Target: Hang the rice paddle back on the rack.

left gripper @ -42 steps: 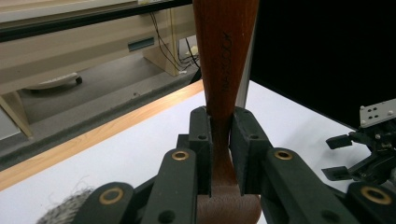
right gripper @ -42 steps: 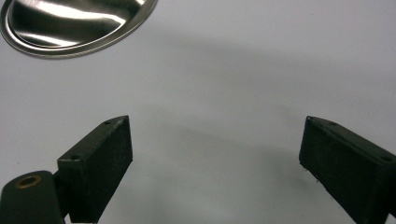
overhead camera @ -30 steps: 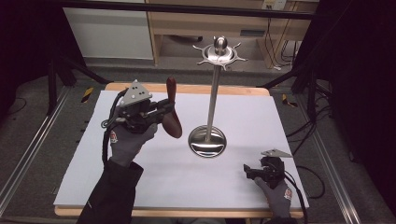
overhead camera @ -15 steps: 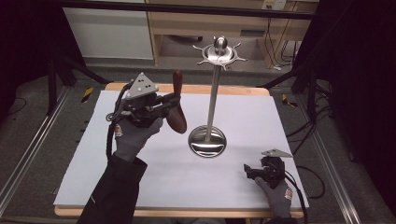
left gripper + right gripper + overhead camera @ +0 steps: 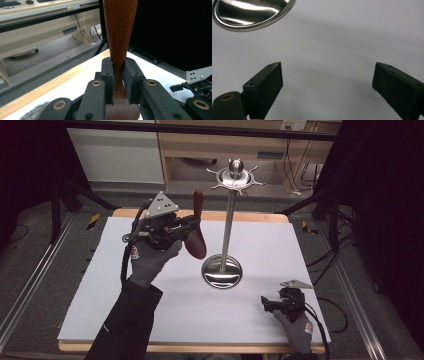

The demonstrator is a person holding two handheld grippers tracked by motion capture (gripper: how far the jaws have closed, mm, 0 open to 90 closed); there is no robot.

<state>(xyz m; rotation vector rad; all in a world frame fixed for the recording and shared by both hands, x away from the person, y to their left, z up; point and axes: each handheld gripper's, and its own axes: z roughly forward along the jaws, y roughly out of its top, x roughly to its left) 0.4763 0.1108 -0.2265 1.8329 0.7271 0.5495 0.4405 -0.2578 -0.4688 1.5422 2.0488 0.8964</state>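
High view has our left claw [image 5: 186, 226] clamped on the wooden spoon [image 5: 196, 227], right claw [image 5: 268, 304] agape, empty on the worktop [image 5: 300, 245]; we keep it upright nearing the steel stand [image 5: 229, 215].

A white rectangular mat [image 5: 150, 295] is spread on the wooden table [image 5: 260, 216]. A tall polished steel stand with a round base [image 5: 222, 270] is set upright near the mat's middle. To its left, above the mat, a brown wooden spoon [image 5: 196, 227] is held upright in the left gripper [image 5: 186, 226]. The right gripper [image 5: 270, 304] is placed on the mat at its near right corner, well apart from the stand's base. A pale wooden shelf unit [image 5: 220, 145] is found beyond the table's far edge.
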